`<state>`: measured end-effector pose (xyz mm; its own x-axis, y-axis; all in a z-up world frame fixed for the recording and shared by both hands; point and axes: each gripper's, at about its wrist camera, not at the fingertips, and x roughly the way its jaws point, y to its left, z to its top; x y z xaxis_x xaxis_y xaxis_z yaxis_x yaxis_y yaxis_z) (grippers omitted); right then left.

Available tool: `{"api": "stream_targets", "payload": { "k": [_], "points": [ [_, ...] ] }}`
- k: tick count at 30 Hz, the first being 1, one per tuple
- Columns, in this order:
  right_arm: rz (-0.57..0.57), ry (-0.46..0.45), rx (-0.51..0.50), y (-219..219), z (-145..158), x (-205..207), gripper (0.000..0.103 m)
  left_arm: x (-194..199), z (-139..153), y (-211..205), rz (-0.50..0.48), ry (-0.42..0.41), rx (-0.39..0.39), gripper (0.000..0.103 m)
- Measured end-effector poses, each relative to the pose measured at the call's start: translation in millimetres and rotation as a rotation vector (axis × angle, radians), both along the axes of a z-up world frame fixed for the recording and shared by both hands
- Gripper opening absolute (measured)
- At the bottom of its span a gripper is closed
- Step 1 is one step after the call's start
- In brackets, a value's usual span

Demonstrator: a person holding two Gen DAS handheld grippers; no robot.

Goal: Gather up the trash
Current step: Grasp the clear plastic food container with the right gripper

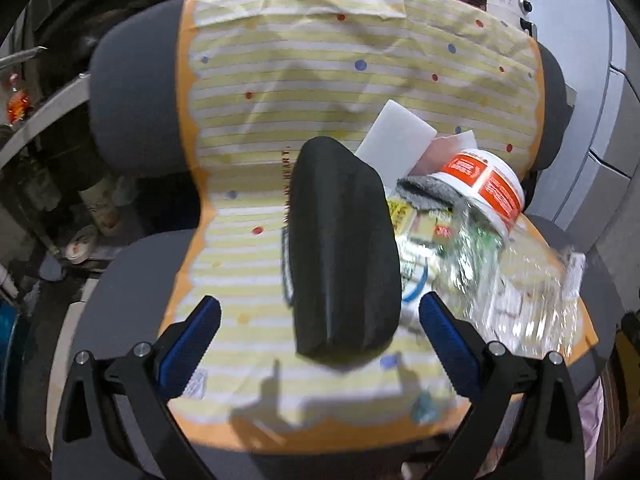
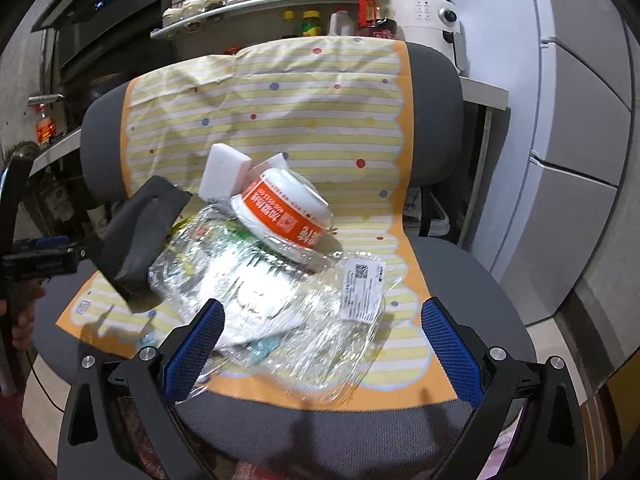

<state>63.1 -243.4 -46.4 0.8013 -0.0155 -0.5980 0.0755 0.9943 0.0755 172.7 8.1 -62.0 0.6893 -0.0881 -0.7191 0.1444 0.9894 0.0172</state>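
A pile of trash lies on a striped yellow mat point(image 2: 312, 120) on a grey chair. A black foam block point(image 1: 344, 252) sits between and just beyond the fingers of my open left gripper point(image 1: 320, 328); it also shows in the right wrist view point(image 2: 140, 236). Right of it lie a clear plastic wrapper point(image 2: 260, 280), a white tub with an orange label point(image 2: 288, 212) and a white sponge block point(image 2: 224, 176). My right gripper point(image 2: 320, 336) is open over the near edge of the wrapper. The left gripper's body shows at the right wrist view's left edge point(image 2: 40, 256).
The grey chair seat point(image 2: 460, 280) and backrest carry the mat point(image 1: 280, 100). Behind stand a shelf of jars and bottles point(image 2: 260, 0) and a white appliance point(image 2: 428, 12). A white cabinet or fridge point(image 2: 580, 140) is to the right.
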Motion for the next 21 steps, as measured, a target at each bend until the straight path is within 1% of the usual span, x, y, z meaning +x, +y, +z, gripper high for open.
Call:
{"api": "stream_targets", "payload": {
  "k": [1,3,4,5,6,7,8,9,10,11,12,13,16,17,20,21],
  "points": [
    [-0.002,0.007,0.008,-3.6,-3.1,3.6,0.095,7.9,-4.8,-1.3,-0.003,0.012,0.0,0.087],
    [-0.01,0.018,0.026,-9.0,-7.5,7.0,0.093,24.3,-17.1,-1.2,-0.001,0.048,-0.01,0.069],
    [-0.019,0.024,0.035,-12.8,-10.1,8.4,0.092,29.0,-21.0,-0.4,-0.002,0.058,-0.024,0.066],
    [-0.021,0.03,0.042,-16.1,-12.1,9.1,0.092,32.2,-24.0,0.8,-0.006,0.065,-0.041,0.059],
    [-0.021,0.037,0.049,-18.8,-13.9,9.7,0.092,33.9,-26.6,1.9,-0.007,0.072,-0.055,0.045],
    [-0.022,0.045,0.057,-21.7,-15.3,10.3,0.092,33.9,-27.4,2.4,-0.018,0.075,-0.071,0.037],
    [-0.024,0.048,0.064,-24.2,-16.0,10.4,0.091,32.3,-26.4,3.1,-0.022,0.072,-0.081,0.02],
    [-0.026,0.048,0.075,-27.7,-16.5,9.4,0.091,27.6,-22.2,4.2,-0.019,0.054,-0.08,0.011],
    [-0.026,0.05,0.082,-29.9,-16.6,9.1,0.088,21.7,-17.6,5.3,-0.02,0.034,-0.077,0.009],
    [-0.028,0.05,0.089,-32.4,-16.7,7.9,0.069,14.0,-10.9,7.0,-0.017,0.008,-0.074,0.007],
    [-0.037,0.054,0.088,-34.0,-17.1,7.4,0.06,6.2,-4.1,9.3,-0.013,-0.014,-0.072,0.007],
    [-0.049,0.061,0.096,-37.6,-18.3,6.8,0.057,-2.6,3.3,12.2,-0.002,-0.039,-0.071,0.006],
    [-0.037,0.067,0.136,-43.8,-23.3,4.7,0.042,-29.2,25.5,22.4,0.031,-0.121,-0.063,0.006],
    [-0.028,0.072,0.143,-44.2,-25.4,5.6,0.04,-37.8,31.2,25.3,0.038,-0.134,-0.065,0.006],
    [0.004,0.092,0.172,-45.3,-33.9,14.4,0.04,-50.4,38.5,25.7,0.028,-0.143,-0.068,0.006],
    [0.002,0.104,0.183,-47.5,-37.8,19.3,0.04,-49.0,39.7,24.8,0.028,-0.145,-0.066,0.006]
  ]
}}
